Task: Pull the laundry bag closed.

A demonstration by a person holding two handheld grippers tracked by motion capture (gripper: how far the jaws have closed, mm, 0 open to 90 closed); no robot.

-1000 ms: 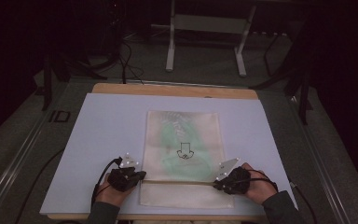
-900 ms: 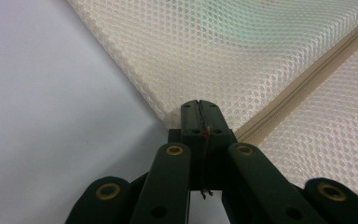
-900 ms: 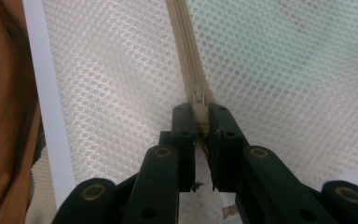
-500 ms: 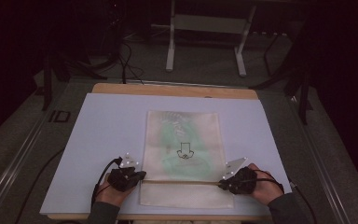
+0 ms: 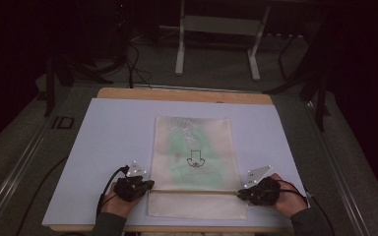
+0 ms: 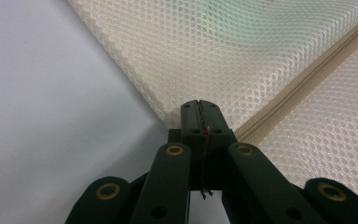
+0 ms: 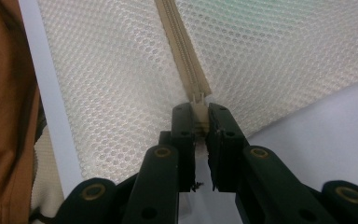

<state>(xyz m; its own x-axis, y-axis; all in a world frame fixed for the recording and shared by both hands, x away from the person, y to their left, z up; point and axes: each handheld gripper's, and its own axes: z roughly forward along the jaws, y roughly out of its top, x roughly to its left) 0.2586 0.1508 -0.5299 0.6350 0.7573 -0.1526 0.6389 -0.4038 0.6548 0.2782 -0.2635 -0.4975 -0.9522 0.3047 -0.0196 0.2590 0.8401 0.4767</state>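
**A:** Where is your bag right now?

**B:** Your cream mesh bag [image 5: 193, 162] lies flat on the pale sheet [image 5: 113, 137] that covers the table [image 5: 177, 94], roughly in the middle and closer to your edge. Something green shows through the mesh, and a small dark drawing sits on the front. The zipper [image 5: 197, 191] runs straight across the bag near its lower end, from one side to the other.

**A:** And my left tongs?

**B:** Your left tongs [image 5: 145, 185] sit at the left edge of the bag, right where the zipper line ends. In the left gripper view the left tongs [image 6: 200, 116] are pressed tight together on the corner of the mesh beside the zipper tape [image 6: 307, 84], with the fabric edge pinched between the pads.

**A:** My right tongs?

**B:** Your right tongs [image 5: 242, 193] are at the opposite end of the zipper, at the bag's right edge. In the right gripper view the right tongs [image 7: 200, 122] hold the cream zipper pull [image 7: 199, 116] between them, jaws narrow, with the zipper teeth [image 7: 179, 42] running away from you up the mesh.

**A:** Anything else near me?

**B:** In the right gripper view a brown surface [image 7: 4, 116] shows past the sheet's edge. Your two hands rest low on the sheet, well apart, one on each side of the bag.
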